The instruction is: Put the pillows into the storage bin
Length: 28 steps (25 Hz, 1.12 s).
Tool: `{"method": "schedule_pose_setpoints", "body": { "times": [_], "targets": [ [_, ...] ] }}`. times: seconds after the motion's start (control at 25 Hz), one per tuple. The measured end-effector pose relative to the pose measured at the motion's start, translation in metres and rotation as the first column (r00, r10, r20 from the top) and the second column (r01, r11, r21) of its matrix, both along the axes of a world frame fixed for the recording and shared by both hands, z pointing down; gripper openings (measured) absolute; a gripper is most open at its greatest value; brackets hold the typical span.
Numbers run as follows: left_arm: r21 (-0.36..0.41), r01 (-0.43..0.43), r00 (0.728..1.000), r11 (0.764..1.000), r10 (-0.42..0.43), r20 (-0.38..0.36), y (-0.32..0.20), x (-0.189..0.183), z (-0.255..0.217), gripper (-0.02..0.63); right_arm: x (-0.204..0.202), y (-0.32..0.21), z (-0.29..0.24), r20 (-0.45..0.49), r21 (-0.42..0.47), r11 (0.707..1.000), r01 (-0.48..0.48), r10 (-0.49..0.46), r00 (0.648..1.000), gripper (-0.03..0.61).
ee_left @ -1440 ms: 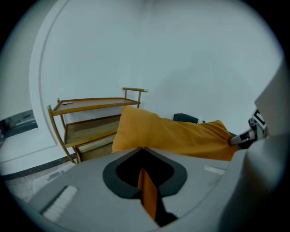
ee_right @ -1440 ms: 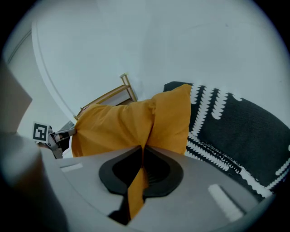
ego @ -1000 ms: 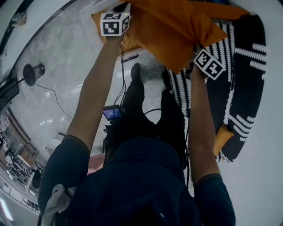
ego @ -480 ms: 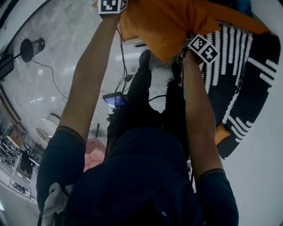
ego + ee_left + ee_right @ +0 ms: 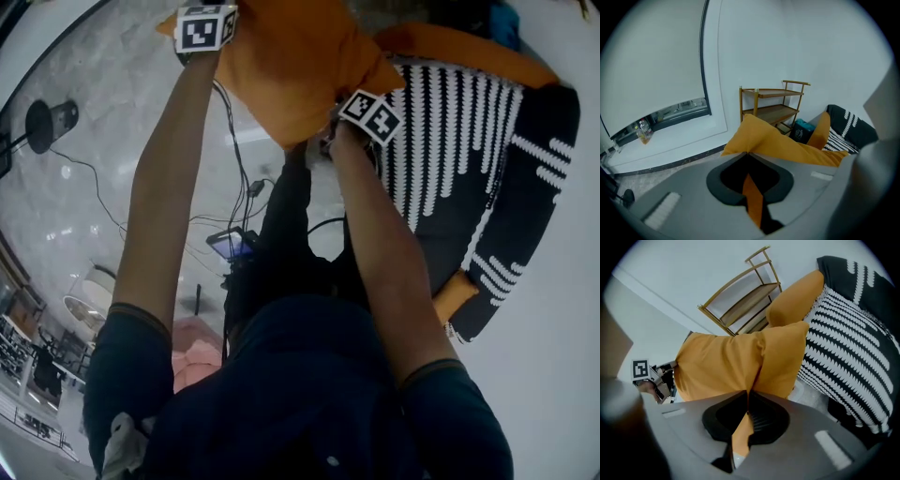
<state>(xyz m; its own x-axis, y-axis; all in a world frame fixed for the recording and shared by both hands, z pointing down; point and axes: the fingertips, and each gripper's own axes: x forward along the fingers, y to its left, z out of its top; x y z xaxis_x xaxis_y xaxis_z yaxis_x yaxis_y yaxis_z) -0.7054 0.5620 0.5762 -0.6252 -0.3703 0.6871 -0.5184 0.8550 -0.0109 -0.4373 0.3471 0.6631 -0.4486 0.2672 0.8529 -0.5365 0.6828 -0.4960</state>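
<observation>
I hold an orange pillow (image 5: 291, 66) in the air in front of the person, one gripper on each side. My left gripper (image 5: 214, 42) is shut on the pillow's left edge, and orange fabric is pinched between its jaws (image 5: 747, 153). The right gripper (image 5: 361, 122) is shut on the pillow's lower right corner (image 5: 747, 392). To the right lies a big black-and-white striped fabric thing (image 5: 469, 159); I cannot tell whether it is the bin. A second orange pillow (image 5: 459, 47) leans behind it, and an orange corner (image 5: 453, 295) pokes out below it.
A wooden shelf cart (image 5: 773, 105) stands by the white wall, with a teal-and-black bag (image 5: 802, 130) beside it. Cables and a small lit device (image 5: 234, 242) lie on the marble floor by the person's legs. A round black stand (image 5: 42, 122) is at the left.
Both grippers and the orange pillow have shifted left, away from the striped thing. The right gripper moved the most. The grip on the pillow is unchanged.
</observation>
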Motion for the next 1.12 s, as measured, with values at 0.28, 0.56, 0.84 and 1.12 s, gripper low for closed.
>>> {"method": "schedule_pose_setpoints", "body": {
  "times": [0.28,0.56,0.84,1.12],
  "targets": [
    [-0.060,-0.052,0.998,0.997,0.050,-0.035,0.007,-0.019,0.030,0.008,0.009,0.055,0.039,-0.115,-0.062,0.998,0.014,-0.021,0.993,0.020],
    [-0.103,-0.110,0.994,0.989,0.109,-0.020,-0.013,-0.036,0.040,0.004,0.027,0.091,0.072,-0.246,-0.266,0.963,0.047,-0.115,0.962,0.095],
    [0.022,-0.122,0.982,0.992,0.117,0.151,-0.035,0.013,-0.028,0.015,-0.007,0.061,0.017,-0.037,-0.106,0.975,0.196,-0.200,0.979,0.094],
    [0.239,-0.194,0.966,0.951,0.142,0.218,-0.113,0.100,-0.105,0.023,-0.040,-0.009,-0.131,0.314,0.391,0.872,0.295,-0.427,0.848,0.094]
  ]
}}
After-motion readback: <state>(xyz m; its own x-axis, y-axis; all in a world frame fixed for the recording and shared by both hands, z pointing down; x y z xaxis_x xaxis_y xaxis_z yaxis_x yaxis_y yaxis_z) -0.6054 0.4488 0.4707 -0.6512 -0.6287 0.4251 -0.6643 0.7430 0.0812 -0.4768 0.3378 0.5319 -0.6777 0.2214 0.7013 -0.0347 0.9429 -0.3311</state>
